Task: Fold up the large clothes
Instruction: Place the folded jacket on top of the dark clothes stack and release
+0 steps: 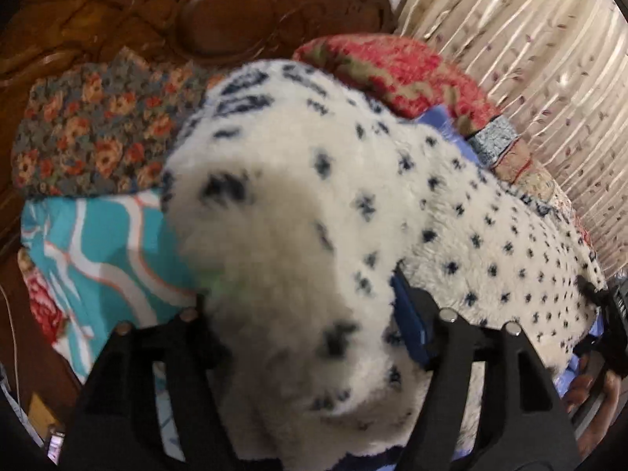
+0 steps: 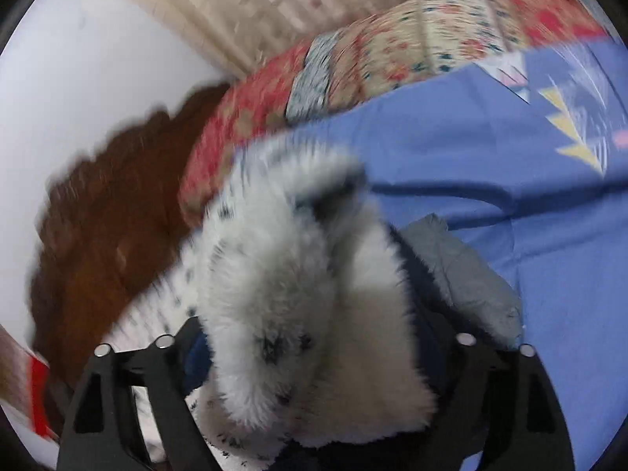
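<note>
A large white fleece garment (image 1: 392, 204) with dark blue star-like spots is held up over the bed. My left gripper (image 1: 302, 333) is shut on a bunched fold of it, which fills the space between the black fingers (image 1: 443, 337). The cloth stretches to the right, where my right gripper (image 1: 604, 306) shows at the frame edge. In the right wrist view my right gripper (image 2: 314, 353) is shut on another bunch of the same fleece (image 2: 298, 282); a dark blue and grey lining (image 2: 459, 271) shows beside it.
A carved wooden headboard (image 1: 165, 19) stands behind floral pillows (image 1: 98, 133). A red patterned quilt (image 1: 396, 70) lies along a cream curtain (image 1: 530, 59). A blue bedsheet (image 2: 490, 165) covers the bed; a turquoise cloth (image 1: 98, 243) lies at left.
</note>
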Demonstrator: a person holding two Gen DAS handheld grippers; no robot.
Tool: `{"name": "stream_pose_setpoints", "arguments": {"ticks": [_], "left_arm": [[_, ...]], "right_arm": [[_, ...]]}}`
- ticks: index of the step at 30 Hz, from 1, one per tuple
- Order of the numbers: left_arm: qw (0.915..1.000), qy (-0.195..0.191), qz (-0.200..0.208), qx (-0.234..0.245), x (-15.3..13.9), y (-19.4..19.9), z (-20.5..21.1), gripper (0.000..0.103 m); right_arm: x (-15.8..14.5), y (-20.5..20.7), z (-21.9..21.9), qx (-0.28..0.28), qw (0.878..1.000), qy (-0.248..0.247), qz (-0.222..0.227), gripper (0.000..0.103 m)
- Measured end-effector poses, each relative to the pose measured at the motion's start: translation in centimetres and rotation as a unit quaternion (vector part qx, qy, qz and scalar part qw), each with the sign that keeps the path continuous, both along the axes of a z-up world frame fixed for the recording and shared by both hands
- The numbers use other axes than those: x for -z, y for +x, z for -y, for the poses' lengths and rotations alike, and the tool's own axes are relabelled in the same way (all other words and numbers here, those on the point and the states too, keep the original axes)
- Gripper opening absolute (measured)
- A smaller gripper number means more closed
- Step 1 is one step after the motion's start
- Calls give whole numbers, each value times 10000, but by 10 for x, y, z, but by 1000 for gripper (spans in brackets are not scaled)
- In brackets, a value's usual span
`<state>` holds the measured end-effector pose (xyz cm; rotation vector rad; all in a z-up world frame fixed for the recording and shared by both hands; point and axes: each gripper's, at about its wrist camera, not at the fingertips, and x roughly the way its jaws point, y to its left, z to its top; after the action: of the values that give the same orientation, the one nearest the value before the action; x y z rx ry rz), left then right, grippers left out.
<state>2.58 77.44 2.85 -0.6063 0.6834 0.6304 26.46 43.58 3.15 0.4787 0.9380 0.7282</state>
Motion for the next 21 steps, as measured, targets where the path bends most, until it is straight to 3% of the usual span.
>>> {"name": "stream_pose_setpoints", "arguments": {"ticks": [2,5,9,12,16,21], "left_arm": [[9996,244,-137,-9,-10,-3,1,72],[9974,641,-127,-305,-35,-32,-1,75],[9889,1087,296,-965,-77,-88,22,80],[9855,1244,407,-1075,-86,-129,60,83],[9860,1492,-35,-749,-61,-150,135,87],[9893,1283,-694,67,-7,-142,226,87]], "right_arm": [[-8,4,32,313,9987,364,-146,103],[-21,-10,61,645,9967,478,-105,103],[-37,-67,78,280,9970,-298,662,103],[-23,-126,81,-370,9863,-1081,1186,103],[19,-188,92,-685,9732,-1811,1242,103],[51,-257,152,-703,9838,-1442,802,103]]}}
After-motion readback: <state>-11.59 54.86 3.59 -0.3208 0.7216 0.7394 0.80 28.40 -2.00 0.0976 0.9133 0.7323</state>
